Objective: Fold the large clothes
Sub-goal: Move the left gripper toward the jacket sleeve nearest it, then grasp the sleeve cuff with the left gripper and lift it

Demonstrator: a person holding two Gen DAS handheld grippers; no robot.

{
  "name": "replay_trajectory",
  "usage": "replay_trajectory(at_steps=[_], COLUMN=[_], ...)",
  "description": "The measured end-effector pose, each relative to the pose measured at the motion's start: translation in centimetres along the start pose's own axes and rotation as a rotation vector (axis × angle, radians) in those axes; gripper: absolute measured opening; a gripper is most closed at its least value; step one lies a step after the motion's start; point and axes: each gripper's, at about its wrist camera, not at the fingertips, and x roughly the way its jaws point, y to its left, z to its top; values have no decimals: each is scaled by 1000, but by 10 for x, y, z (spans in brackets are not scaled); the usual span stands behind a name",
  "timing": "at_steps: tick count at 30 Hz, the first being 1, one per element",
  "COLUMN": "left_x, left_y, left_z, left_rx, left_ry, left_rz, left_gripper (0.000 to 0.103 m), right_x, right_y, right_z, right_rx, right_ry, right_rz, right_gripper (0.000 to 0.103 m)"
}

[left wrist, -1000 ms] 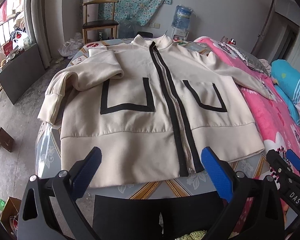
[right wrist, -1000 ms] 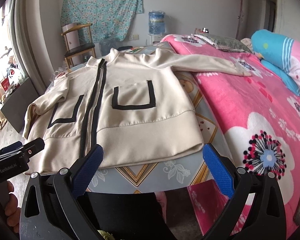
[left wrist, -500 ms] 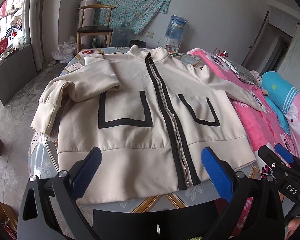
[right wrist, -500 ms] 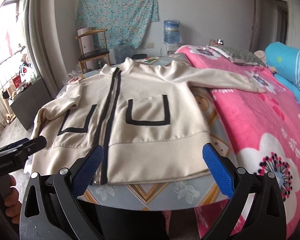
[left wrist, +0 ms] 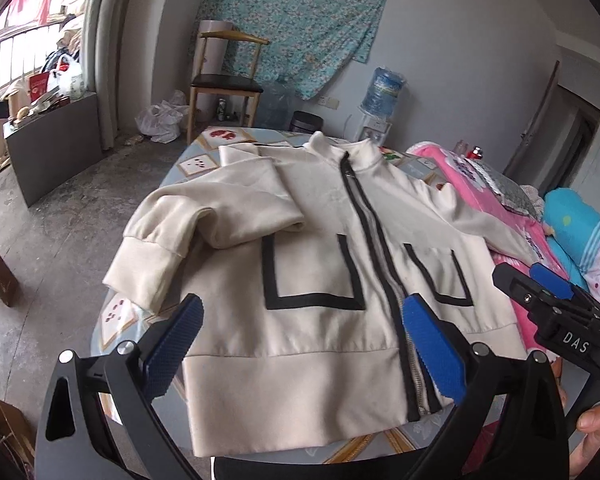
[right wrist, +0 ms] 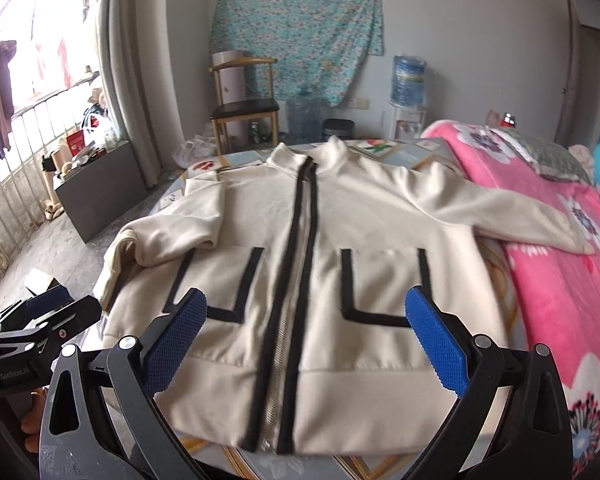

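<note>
1. Since the earlier frames both cameras have risen and drawn slightly closer over the hem; the jacket itself has not shifted.
2. The left tool [left wrist: 300, 344], black-framed with blue ridged pads, hangs with its fingers spread wide and nothing between them, above the hem left of the zip. The right tool [right wrist: 306, 344] is likewise spread and empty, straddling the zip near the hem.
3. The cream fleece zip-up jacket with black trim [left wrist: 320, 264] lies front-up and zipped on the round patterned table [left wrist: 112, 320]. Its left sleeve [left wrist: 204, 216] is already bent back over the chest, the cuff reaching the table's edge; its right sleeve [right wrist: 512, 216] stretches out onto the pink flowered bed blanket [right wrist: 560, 304].
4. Handling, as I judge it: soft, limp and fairly thick, so light but bulky. It will sag and drag rather than hold shape. The ribbed hem band, cuffs and shoulder seams look like the firmest places to pinch; the metal zip gives a stiffer centre line.
5. Around: the bed touches the table on the right, so the outstretched sleeve must be lifted clear of the blanket. The wooden chair [right wrist: 244, 108], the water bottle on its dispenser [right wrist: 408, 80] and the floor clutter stand well apart. Each tool shows at the edge of the other's view, so they could crowd each other at the hem.
</note>
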Motion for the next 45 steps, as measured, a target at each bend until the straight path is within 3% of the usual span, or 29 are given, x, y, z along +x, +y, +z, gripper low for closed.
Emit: replay_trajectory(at_steps=[5, 8, 11, 15, 18, 25, 28, 31, 33, 36, 39, 43, 45], left_x=[10, 18, 32, 64, 80, 122, 129, 123, 113, 90, 55, 13, 14], left_y=[61, 103, 136, 186, 203, 233, 239, 231, 223, 206, 175, 96, 50], left_z=[2, 4, 8, 11, 10, -3, -7, 3, 12, 29, 64, 132, 156], left_rx=[-127, -234, -296, -525, -633, -807, -848, -811, -743, -604, -458, -232, -123], left_ry=[35, 46, 65, 152, 189, 263, 266, 222, 190, 123, 16, -108, -111], left_rz=[159, 216, 200, 46, -59, -63, -55, -27, 39, 153, 198, 73, 4], left_gripper=[98, 98, 98, 98, 94, 85, 71, 44, 8, 7, 7, 7, 7], right_x=[43, 63, 78, 93, 98, 98, 94, 91, 91, 92, 91, 92, 94], right_y=[26, 37, 39, 31, 24, 21, 21, 17, 13, 4, -8, -28, -39], right_z=[6, 6, 6, 5, 5, 4, 4, 4, 3, 1, 0, -4, -6], right_rx=[-16, -49, -70, -59, -40, -26, -41, -46, -41, -28, -14, 10, 29], right_ry=[83, 124, 150, 196, 206, 214, 206, 201, 200, 206, 199, 191, 193], right_rz=[105, 122, 110, 91, 75, 77, 69, 58, 52, 45, 36, 15, -7], right_gripper=[96, 96, 96, 96, 96, 96, 96, 96, 96, 96, 96, 96, 96])
